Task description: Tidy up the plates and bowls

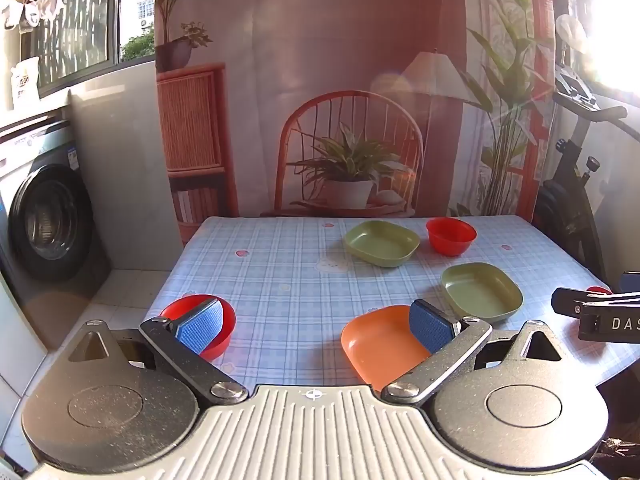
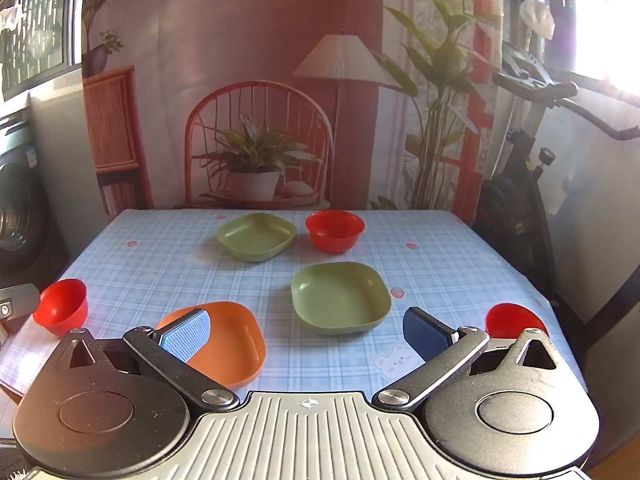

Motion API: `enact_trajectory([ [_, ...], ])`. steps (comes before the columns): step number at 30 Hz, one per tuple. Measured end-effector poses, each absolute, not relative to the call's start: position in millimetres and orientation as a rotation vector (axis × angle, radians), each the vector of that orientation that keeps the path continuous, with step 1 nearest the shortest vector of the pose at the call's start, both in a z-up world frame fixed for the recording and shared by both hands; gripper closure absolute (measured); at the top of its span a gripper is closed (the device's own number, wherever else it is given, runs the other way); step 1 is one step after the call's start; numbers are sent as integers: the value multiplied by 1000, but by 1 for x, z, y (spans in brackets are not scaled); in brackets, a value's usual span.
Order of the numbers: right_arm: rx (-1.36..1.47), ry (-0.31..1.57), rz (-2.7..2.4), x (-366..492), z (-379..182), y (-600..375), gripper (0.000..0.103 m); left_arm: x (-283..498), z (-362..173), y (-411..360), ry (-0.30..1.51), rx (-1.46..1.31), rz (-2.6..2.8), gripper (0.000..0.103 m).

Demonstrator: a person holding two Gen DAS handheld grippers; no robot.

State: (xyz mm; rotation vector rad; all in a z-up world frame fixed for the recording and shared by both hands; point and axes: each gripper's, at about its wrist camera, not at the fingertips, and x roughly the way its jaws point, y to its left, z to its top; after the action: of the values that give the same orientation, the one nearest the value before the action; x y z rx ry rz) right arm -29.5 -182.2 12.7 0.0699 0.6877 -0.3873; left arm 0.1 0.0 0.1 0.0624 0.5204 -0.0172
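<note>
Orange plate [image 2: 224, 340] beneath right hand-held gripper [image 2: 306, 334], untouched

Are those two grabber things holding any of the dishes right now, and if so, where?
Nothing is held. The left hand-held gripper and the right hand-held gripper both stand open above the table, with no dish between their pads.
</note>
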Motion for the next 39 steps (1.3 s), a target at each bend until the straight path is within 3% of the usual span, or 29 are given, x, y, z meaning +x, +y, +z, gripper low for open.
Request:
enact_trajectory([
  [39, 69, 691, -388, -28, 14, -183, 0, -2, 0, -1, 514, 59, -19, 3],
])
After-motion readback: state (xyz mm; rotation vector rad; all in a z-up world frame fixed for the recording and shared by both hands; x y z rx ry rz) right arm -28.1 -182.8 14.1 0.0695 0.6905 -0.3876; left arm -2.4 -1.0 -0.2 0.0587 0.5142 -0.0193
